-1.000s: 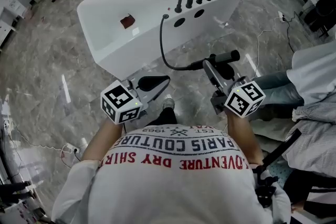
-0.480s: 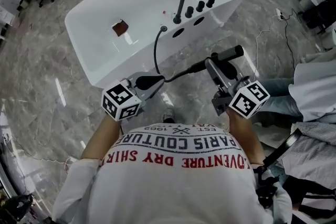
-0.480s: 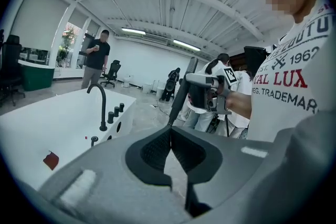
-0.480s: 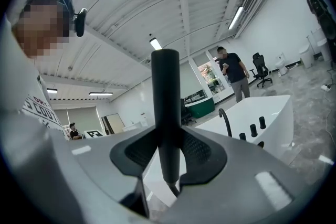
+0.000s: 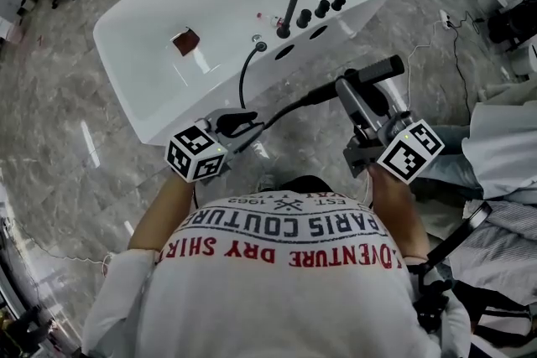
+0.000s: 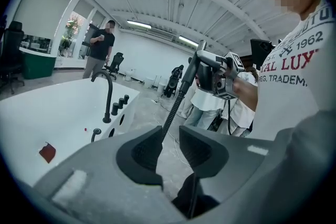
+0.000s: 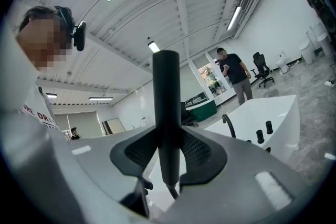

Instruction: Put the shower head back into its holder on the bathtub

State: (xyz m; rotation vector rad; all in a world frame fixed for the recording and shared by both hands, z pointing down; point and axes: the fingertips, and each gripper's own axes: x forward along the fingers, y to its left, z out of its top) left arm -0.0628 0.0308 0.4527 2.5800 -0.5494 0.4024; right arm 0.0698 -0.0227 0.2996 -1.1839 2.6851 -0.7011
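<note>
— Where is the shower head [image 5: 382, 70]?
— Off the bathtub [image 5: 159, 88], to its near right, clamped in the right gripper [image 5: 359, 96]. Its lower end is hidden behind the pads.
— And the left gripper [image 5: 242, 123]?
— Its jaws have just been opening and stand apart. The hose [image 5: 289, 106] runs between them, unpinched. I cannot pick out the holder on the tub.

Operator: dress and hand-held gear.
White long-sleeved shirt [image 5: 285, 281], one line of black block lettering over one of red; sleeve [image 5: 117, 306] plain white. Black camera [image 7: 79, 35] on the head. Left gripper [image 5: 243, 123] and right gripper [image 5: 362, 84]: grey moulded shells, black ribbed pads on the jaws. Left cube [image 5: 197, 153] and right cube [image 5: 411, 150] white, with black square markers.
</note>
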